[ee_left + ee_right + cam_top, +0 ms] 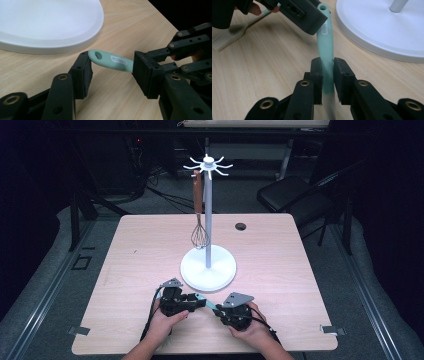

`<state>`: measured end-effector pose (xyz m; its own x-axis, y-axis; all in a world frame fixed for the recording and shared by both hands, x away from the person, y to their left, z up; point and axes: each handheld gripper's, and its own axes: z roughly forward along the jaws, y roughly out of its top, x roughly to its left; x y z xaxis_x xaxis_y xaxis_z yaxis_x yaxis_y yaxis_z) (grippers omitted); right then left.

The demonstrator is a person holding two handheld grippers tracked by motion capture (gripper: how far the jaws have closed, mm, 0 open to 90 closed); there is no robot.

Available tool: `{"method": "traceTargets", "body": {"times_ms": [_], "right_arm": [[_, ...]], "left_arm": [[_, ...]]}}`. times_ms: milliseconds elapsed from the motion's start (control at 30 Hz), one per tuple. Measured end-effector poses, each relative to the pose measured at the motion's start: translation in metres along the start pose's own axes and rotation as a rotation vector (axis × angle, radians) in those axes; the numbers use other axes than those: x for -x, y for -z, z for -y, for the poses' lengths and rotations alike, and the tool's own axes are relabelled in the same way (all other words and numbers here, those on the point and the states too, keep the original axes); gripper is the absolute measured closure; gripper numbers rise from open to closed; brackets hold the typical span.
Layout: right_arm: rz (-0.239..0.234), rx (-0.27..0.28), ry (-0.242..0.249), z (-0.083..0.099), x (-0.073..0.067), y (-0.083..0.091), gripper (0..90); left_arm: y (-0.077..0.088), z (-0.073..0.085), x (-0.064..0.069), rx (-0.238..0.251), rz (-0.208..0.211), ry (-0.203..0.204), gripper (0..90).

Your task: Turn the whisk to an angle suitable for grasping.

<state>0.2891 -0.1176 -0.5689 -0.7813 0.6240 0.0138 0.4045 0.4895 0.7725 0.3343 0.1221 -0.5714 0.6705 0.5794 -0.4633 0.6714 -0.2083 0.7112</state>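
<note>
I am working at a pale wooden table (280, 270) in a dark room. Near its front edge, between my two hands, a mint-green utensil handle (110, 60) is held just above the wood, its hanging-hole end pointing toward my left. My right gripper (327, 75) is clamped on it: both pads press the handle's sides. My left gripper (112, 72) has its jaws spread around the handle's holed end; one pad is at the tip, the other stands clear of it, so it grips nothing. In the high view, the left gripper (182, 302) and right gripper (235, 312) sit close together, the handle (209, 304) bridging them. Just beyond them stands a white rack (208, 265) with a round base and a pole topped by hooks. A wooden-handled whisk (199, 215) hangs from one hook on the left side.
</note>
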Motion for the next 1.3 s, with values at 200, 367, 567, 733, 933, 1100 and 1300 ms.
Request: {"method": "traceTargets", "body": {"times_ms": [200,367,567,733,933,1100,1300], "right_arm": [[0.006,-0.008,0.012,0.001,-0.001,-0.002,76.3],[0.021,-0.055,0.051,0.002,-0.003,-0.005,76.3],[-0.007,-0.107,0.029,0.004,-0.001,-0.006,72.2],[-0.037,-0.113,-0.036,0.004,0.005,-0.003,72.7],[-0.052,-0.146,-0.051,0.005,0.007,-0.003,79.9],[-0.048,-0.129,-0.052,0.002,0.004,-0.004,80.4],[-0.035,-0.081,-0.054,-0.001,-0.001,-0.004,80.4]], "left_arm": [[0.001,0.000,-0.001,0.016,0.009,0.012,56.6],[0.000,0.000,0.001,0.014,-0.002,0.001,57.2],[0.001,-0.001,0.002,0.024,-0.001,-0.001,57.6],[0.002,-0.001,0.001,0.025,-0.001,0.000,57.5],[0.003,-0.002,0.002,0.031,0.000,0.000,57.2],[0.005,-0.002,0.002,0.050,0.009,0.013,54.8],[0.005,-0.003,0.008,0.077,0.039,0.030,51.1]]}}
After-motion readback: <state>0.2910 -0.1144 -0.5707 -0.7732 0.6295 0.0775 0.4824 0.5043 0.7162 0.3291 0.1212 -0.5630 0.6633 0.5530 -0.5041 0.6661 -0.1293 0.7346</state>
